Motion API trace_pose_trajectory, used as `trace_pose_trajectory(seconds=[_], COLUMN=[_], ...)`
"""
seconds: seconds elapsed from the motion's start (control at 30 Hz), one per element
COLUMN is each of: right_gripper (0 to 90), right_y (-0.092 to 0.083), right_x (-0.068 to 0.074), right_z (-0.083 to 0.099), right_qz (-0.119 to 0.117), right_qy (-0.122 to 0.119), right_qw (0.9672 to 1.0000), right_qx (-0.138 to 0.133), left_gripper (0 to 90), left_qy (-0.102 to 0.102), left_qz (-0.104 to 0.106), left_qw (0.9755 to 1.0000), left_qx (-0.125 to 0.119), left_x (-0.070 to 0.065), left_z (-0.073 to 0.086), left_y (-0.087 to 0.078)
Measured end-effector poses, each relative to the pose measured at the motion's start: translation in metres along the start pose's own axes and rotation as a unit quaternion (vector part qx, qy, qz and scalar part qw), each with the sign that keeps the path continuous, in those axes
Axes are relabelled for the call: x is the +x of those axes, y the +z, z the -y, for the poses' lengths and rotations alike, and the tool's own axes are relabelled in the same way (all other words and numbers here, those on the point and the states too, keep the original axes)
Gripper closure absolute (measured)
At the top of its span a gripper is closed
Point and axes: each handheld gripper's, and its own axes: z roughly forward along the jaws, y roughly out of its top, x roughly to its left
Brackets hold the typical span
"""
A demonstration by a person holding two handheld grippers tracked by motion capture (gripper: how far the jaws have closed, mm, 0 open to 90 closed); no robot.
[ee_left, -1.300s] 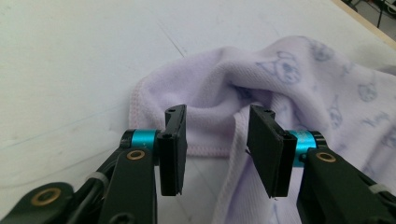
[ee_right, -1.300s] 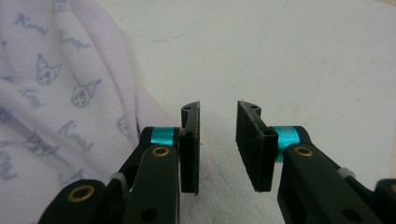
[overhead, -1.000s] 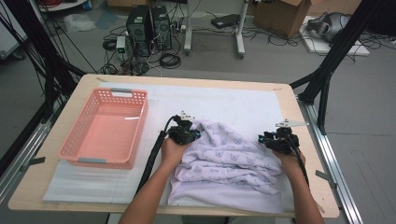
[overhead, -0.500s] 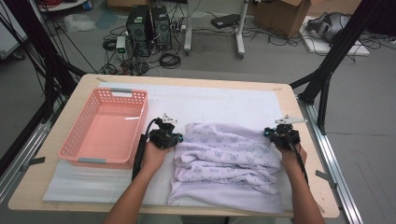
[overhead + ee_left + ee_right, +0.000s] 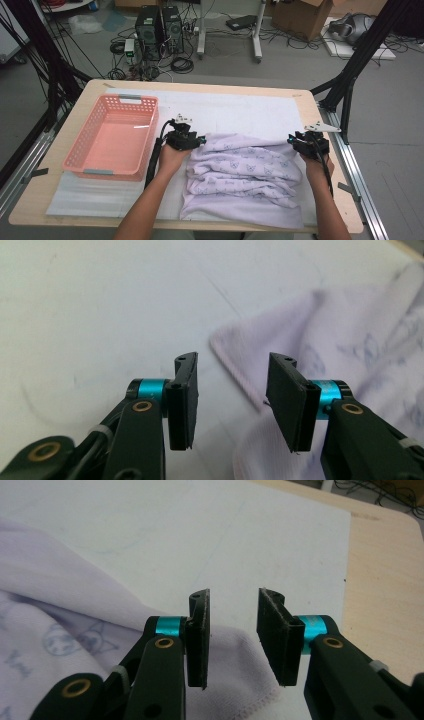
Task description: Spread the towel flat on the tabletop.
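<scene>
A pale lilac cloth (image 5: 245,175) printed with small faces lies in loose folds on the white mat (image 5: 240,107). My left gripper (image 5: 197,140) is at the cloth's far left corner. In the left gripper view, the left gripper (image 5: 232,395) has just been opening, and the cloth (image 5: 350,340) has its hem lying under the gap, untouched by the pads. My right gripper (image 5: 295,142) is at the far right corner. In the right gripper view, the right gripper (image 5: 232,630) has also just been opening, above the cloth (image 5: 60,615), whose corner lies loose below it.
A pink plastic basket (image 5: 112,137) stands on the left part of the wooden table (image 5: 327,165). Bare white mat stretches beyond the cloth toward the far edge. Black frame legs (image 5: 350,85) and a metal rail flank the table on the right.
The bunched cloth has been drawn out wider and flatter along its far edge. Both grippers, shut on its corners before, now stand open with the cloth released.
</scene>
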Motion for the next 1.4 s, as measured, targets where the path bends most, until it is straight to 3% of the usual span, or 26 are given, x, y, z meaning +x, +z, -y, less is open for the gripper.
trace_pose_trajectory(seconds=[0.07,0.27,0.33,0.4,0.43,0.47,0.5,0.53,0.6,0.67,0.73,0.8,0.83,0.87,0.97,1.1,1.2,1.27,1.3,1.33,1.37,1.4], right_gripper=[66.4,66.4,66.3,66.1,66.0,65.9,65.6,65.3,65.3,65.2,64.9,62.4,61.6,60.1,59.2,60.0,57.1,56.1,56.5,57.3,68.3,80.0], right_y=[-0.004,-0.003,-0.003,-0.002,-0.002,-0.002,-0.001,-0.001,0.001,0.001,0.001,0.003,0.005,0.007,0.014,0.023,0.037,0.049,0.055,0.058,0.06,0.061], right_x=[0.0,0.004,0.004,0.004,0.004,0.004,0.004,0.004,0.005,0.005,0.005,0.004,0.003,0.003,0.003,-0.002,-0.006,-0.006,-0.005,-0.004,-0.002,-0.001], right_z=[-0.001,-0.001,-0.001,-0.001,-0.001,-0.001,0.0,0.0,0.0,0.0,0.0,0.0,0.001,0.001,0.003,0.002,0.0,-0.001,-0.002,-0.002,-0.003,-0.005], right_qz=[-0.009,-0.028,-0.03,-0.034,-0.034,-0.035,-0.036,-0.036,-0.037,-0.036,-0.035,-0.037,-0.038,-0.04,-0.043,-0.043,-0.051,-0.064,-0.068,-0.068,-0.069,-0.083], right_qy=[0.001,-0.008,-0.01,-0.009,-0.009,-0.009,-0.008,-0.008,-0.008,-0.006,-0.006,-0.006,0.0,0.005,0.019,0.036,0.032,0.029,0.028,0.021,0.008,0.001], right_qw=[0.9999,0.9996,0.9995,0.9994,0.9994,0.9993,0.9993,0.9993,0.9993,0.9993,0.9994,0.9993,0.9992,0.9991,0.9986,0.998,0.997,0.9953,0.9942,0.9939,0.9944,0.9933], right_qx=[-0.007,-0.002,-0.001,0.001,0.002,0.002,0.004,0.004,0.006,0.007,0.006,0.007,0.012,0.015,0.022,0.03,0.049,0.066,0.078,0.084,0.08,0.081], left_gripper=[55.5,56.9,56.9,58.6,61.4,73.4,83.3,84.7,85.5,85.6,85.5,82.2,74.8,66.2,57.9,55.2,52.3,55.1,59.4,65.9,79.6,87.7], left_qy=[-0.004,0.012,0.025,0.054,0.059,0.063,0.054,0.054,0.058,0.031,0.024,0.018,0.017,0.009,0.006,0.003,0.01,0.012,0.023,0.048,0.059,0.064], left_qz=[-0.007,-0.006,-0.003,-0.02,-0.02,-0.017,-0.015,-0.018,-0.066,-0.096,-0.118,-0.112,-0.117,-0.109,-0.093,-0.055,-0.038,-0.036,-0.038,-0.052,-0.055,-0.054], left_qw=[0.9999,0.9993,0.9987,0.9973,0.997,0.9966,0.9971,0.997,0.9952,0.9948,0.9927,0.9934,0.9929,0.9938,0.9956,0.9984,0.999,0.999,0.9987,0.9971,0.9962,0.9958], left_qx=[-0.012,0.034,0.045,0.046,0.046,0.051,0.051,0.052,0.044,0.017,-0.006,-0.017,-0.014,-0.015,-0.005,0.008,0.022,0.021,0.024,0.03,0.033,0.035], left_x=[0.002,0.004,-0.002,-0.01,-0.011,-0.011,-0.01,-0.009,-0.004,0.008,0.016,0.02,0.02,0.02,0.018,0.015,0.012,0.009,0.007,0.003,0.001,0.001], left_z=[-0.006,-0.016,-0.015,-0.014,-0.014,-0.014,-0.015,-0.015,-0.018,-0.022,-0.025,-0.025,-0.025,-0.023,-0.016,-0.004,-0.001,-0.001,-0.001,-0.001,-0.001,-0.001], left_y=[0.009,0.037,0.047,0.051,0.051,0.05,0.051,0.049,0.043,0.032,0.022,0.014,0.013,0.012,0.014,0.02,0.025,0.028,0.029,0.03,0.029,0.029])
